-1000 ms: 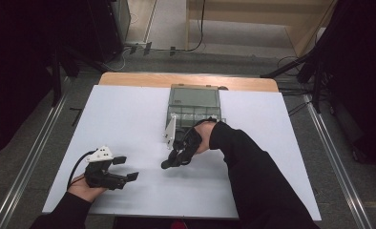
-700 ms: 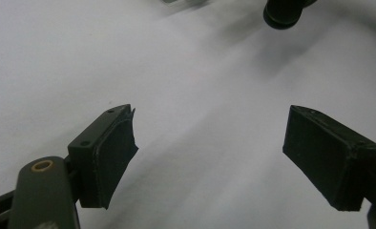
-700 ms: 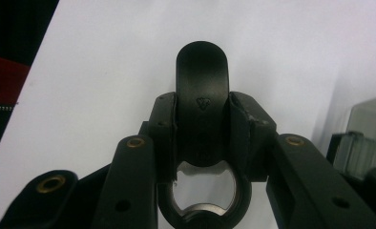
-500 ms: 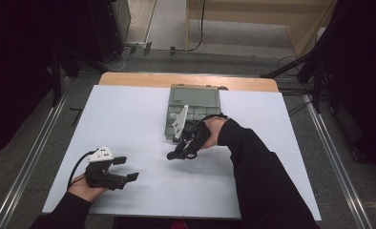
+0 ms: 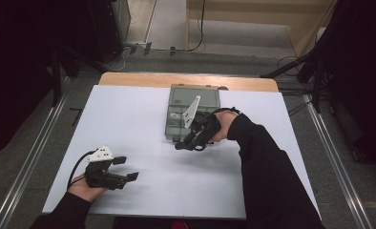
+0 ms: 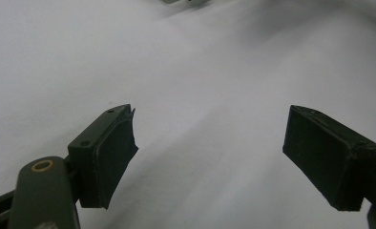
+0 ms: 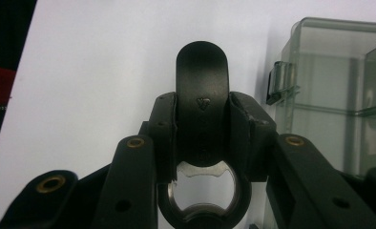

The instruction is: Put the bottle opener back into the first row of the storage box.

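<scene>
A broad stretch of bare white table (image 5: 143, 119) is seen to the left of the clear plastic box (image 5: 194, 112), with open room all the way to the near edge and the left edge. At the far side a strip of bare wood is left showing past the white cover, and dark floor with metal rails runs along both flanks. The box is set near the far middle of the table, its latch turned to the near side in the right gripper view (image 7: 279, 81).

The right gripper (image 5: 188, 142) is held just at the near-left corner of the box, tilted down and to the left, the sleeve angled in from the lower right. A black bottle opener (image 7: 203, 112) is clamped between its jaws, handle pointing away and the metal ring (image 7: 203, 195) tucked back toward the gripper's body.

The left gripper (image 5: 126, 168) is rested low near the front-left of the table, well apart from the box, the hand beneath it. Its jaws are spread wide, and nothing is caught between the pads (image 6: 112, 160).
</scene>
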`<state>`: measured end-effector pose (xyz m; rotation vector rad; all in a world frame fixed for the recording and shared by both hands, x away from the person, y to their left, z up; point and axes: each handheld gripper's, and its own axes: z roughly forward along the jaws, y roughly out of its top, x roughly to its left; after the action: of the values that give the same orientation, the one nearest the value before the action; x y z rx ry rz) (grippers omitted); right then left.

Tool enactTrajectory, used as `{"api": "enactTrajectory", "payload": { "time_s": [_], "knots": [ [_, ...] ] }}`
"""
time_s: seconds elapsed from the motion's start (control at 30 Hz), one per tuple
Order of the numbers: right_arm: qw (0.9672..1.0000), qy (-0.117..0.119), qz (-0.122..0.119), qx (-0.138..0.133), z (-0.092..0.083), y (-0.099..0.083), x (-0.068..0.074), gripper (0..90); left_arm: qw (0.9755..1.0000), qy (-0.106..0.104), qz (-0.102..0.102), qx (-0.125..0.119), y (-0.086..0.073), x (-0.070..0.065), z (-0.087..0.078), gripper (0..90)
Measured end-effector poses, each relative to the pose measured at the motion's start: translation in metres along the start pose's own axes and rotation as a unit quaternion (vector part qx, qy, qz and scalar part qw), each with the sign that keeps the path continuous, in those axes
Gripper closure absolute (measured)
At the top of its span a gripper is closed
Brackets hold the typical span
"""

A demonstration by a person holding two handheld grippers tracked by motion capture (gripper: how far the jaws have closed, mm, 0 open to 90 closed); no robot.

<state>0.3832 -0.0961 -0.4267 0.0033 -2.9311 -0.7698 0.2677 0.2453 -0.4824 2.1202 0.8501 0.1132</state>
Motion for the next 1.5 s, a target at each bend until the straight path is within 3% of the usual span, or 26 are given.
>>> {"api": "enactTrajectory", "payload": {
  "time_s": [0.07,0.3,0.7,1.1,1.27,1.5],
  "knots": [
    [0.9999,-0.004,-0.001,-0.011,-0.006,0.0,0.0,65.9,1.0,0.0,0.0,0.0,0.0,0.0,0.0,17.6],
    [0.9998,-0.017,0.007,-0.01,-0.018,0.001,-0.004,65.9,1.0,0.0,0.0,-0.001,0.0,0.0,0.0,17.6],
    [0.9979,-0.033,0.048,-0.03,-0.032,-0.005,-0.032,65.8,1.0,-0.003,-0.001,-0.003,0.0,-0.001,-0.001,17.6],
    [0.9944,-0.042,0.093,-0.025,-0.03,-0.016,-0.067,65.9,1.0,-0.006,-0.002,-0.004,-0.001,-0.001,-0.001,17.6],
    [0.9941,-0.054,0.093,-0.009,-0.027,-0.016,-0.077,65.8,0.9999,-0.009,-0.002,-0.005,-0.001,-0.001,-0.001,17.6],
    [0.9931,-0.068,0.095,-0.008,-0.026,-0.016,-0.087,65.8,0.9999,-0.009,0.001,-0.004,-0.001,-0.001,-0.002,17.6]
  ]
}}
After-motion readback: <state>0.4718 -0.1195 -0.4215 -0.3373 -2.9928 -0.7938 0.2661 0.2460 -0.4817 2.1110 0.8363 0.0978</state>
